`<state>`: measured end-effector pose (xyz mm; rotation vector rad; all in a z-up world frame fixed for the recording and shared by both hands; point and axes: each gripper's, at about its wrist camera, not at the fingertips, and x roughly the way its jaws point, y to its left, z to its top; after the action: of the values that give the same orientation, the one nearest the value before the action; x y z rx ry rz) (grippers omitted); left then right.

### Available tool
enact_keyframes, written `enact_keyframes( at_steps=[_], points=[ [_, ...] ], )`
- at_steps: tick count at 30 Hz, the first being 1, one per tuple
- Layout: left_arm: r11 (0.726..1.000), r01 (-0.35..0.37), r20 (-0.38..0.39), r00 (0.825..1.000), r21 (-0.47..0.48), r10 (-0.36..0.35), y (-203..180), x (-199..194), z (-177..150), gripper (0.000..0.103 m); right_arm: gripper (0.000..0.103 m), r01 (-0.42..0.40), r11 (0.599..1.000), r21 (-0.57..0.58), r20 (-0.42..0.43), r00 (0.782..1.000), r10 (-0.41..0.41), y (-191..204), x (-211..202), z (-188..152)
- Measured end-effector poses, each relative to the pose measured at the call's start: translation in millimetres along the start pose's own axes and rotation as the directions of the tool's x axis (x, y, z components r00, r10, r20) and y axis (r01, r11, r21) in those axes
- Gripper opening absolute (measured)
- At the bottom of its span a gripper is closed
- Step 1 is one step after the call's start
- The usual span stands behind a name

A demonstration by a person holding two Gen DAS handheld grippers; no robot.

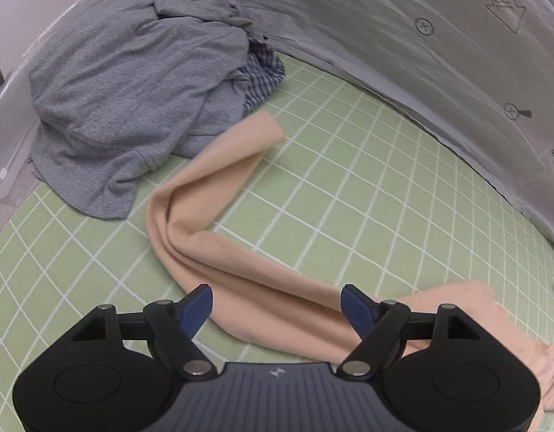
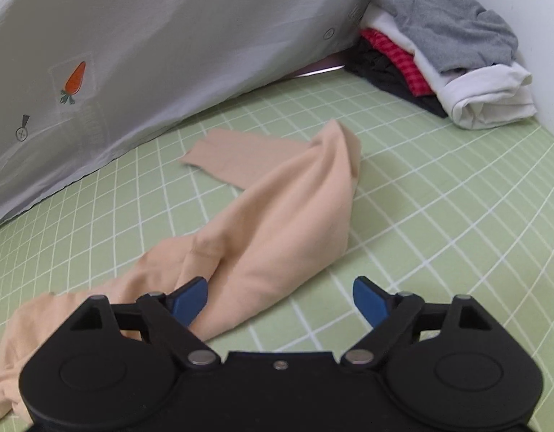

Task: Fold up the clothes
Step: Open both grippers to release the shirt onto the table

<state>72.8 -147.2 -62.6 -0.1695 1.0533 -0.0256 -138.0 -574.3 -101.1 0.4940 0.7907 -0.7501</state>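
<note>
A peach-coloured garment (image 1: pixel 219 230) lies crumpled and twisted on the green checked sheet (image 1: pixel 367 180). It also shows in the right wrist view (image 2: pixel 277 223), one leg or sleeve stretched toward the grey wall cloth. My left gripper (image 1: pixel 277 309) is open and empty, its blue pads (image 1: pixel 196 309) just above the garment's near part. My right gripper (image 2: pixel 280 302) is open and empty, its left pad (image 2: pixel 188 300) over the garment's near edge.
A heap of unfolded grey clothes (image 1: pixel 133 90) with a blue checked piece (image 1: pixel 262 75) lies at the far left. A stack of folded clothes (image 2: pixel 446 50) sits in the far right corner. A grey printed cloth (image 2: pixel 151 54) forms the back wall.
</note>
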Motion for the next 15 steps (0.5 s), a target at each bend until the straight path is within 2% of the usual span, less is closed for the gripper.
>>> enact_keyframes(
  at_steps=[6, 9, 12, 15],
  points=[
    [0.990, 0.037, -0.035, 0.999, 0.138, -0.033, -40, -12, -27, 0.083, 0.088, 0.003, 1.000, -0.027, -0.024, 1.000, -0.004, 1, -9, -15],
    [0.980, 0.024, -0.024, 1.000, 0.196, -0.019, -54, -22, -35, 0.084, 0.090, 0.016, 0.999, -0.028, -0.017, 1.000, -0.017, -8, -17, -16],
    [0.974, 0.014, -0.007, 1.000, 0.227, -0.012, -67, -33, -46, 0.087, 0.096, 0.052, 0.998, -0.044, 0.004, 0.999, -0.052, -24, -31, -24],
    [0.971, 0.031, -0.003, 1.000, 0.239, -0.031, -80, -44, -60, 0.087, 0.096, 0.094, 0.994, -0.047, -0.010, 0.995, -0.095, -47, -40, -36]
  ],
)
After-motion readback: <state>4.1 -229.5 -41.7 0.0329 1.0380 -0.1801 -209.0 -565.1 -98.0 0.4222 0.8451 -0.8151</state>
